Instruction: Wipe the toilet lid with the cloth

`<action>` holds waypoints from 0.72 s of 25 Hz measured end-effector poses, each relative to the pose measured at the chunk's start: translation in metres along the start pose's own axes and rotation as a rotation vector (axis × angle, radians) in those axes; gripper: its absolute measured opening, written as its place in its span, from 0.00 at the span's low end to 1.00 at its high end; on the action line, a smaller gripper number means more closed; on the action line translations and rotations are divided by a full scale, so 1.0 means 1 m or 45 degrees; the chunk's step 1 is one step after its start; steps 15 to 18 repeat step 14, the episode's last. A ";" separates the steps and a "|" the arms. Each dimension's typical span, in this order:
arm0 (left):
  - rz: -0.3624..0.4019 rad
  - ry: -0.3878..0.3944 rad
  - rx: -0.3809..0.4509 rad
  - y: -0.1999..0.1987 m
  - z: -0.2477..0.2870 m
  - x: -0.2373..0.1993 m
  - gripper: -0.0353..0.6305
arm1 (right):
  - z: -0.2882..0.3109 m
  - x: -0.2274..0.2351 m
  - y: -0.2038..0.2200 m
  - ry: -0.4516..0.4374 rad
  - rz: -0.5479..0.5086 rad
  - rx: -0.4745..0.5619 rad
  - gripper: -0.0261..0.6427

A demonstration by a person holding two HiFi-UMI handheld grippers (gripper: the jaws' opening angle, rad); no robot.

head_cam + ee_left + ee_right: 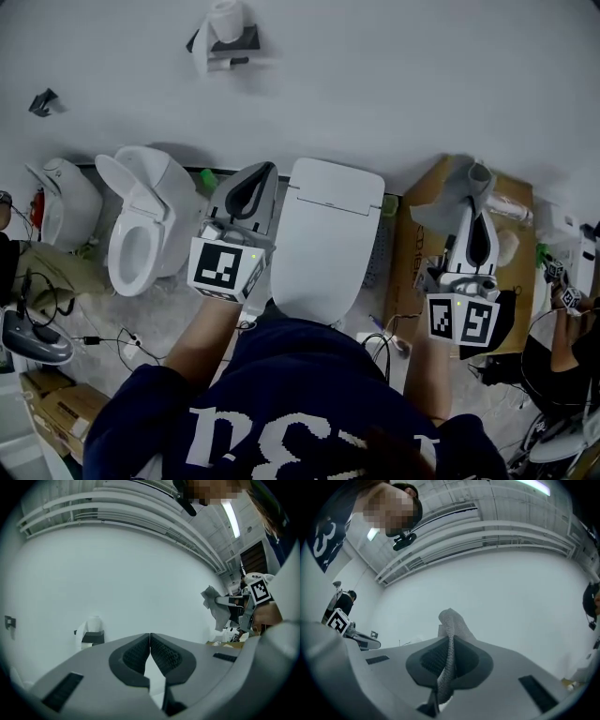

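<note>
A white toilet with its lid (323, 234) closed stands in the middle of the head view, straight below me. My right gripper (478, 178) is raised to the right of it, shut on a grey cloth (448, 192) that hangs from its tip; in the right gripper view the cloth (449, 639) runs between the pressed jaws. My left gripper (264, 172) hovers at the lid's left edge, shut and holding nothing. In the left gripper view its pads (161, 654) meet, and the cloth (212, 604) shows far right.
A second toilet (141, 220) with its seat up stands to the left, with a smaller white fixture (70, 199) beyond it. A cardboard box (427, 253) lies right of the closed toilet. A toilet-roll holder (223, 36) hangs on the wall. Cables trail on the floor (112, 337).
</note>
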State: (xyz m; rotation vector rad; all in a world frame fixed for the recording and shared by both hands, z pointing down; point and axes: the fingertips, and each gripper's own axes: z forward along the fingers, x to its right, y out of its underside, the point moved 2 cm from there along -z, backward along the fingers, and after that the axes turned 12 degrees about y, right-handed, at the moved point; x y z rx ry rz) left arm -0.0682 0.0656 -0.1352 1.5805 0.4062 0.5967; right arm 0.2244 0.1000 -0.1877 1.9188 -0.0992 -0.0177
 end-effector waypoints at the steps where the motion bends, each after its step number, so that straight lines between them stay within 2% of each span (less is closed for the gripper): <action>1: 0.013 -0.002 -0.009 0.001 -0.001 0.003 0.09 | -0.001 0.001 -0.002 0.002 -0.005 0.004 0.07; 6: 0.079 -0.010 -0.020 -0.009 -0.009 0.020 0.09 | -0.009 0.003 -0.015 -0.010 -0.040 0.010 0.07; 14: 0.000 -0.030 0.047 -0.008 0.000 0.016 0.09 | -0.001 -0.004 0.002 -0.060 -0.135 -0.017 0.07; 18: 0.000 -0.030 0.047 -0.008 0.000 0.016 0.09 | -0.001 -0.004 0.002 -0.060 -0.135 -0.017 0.07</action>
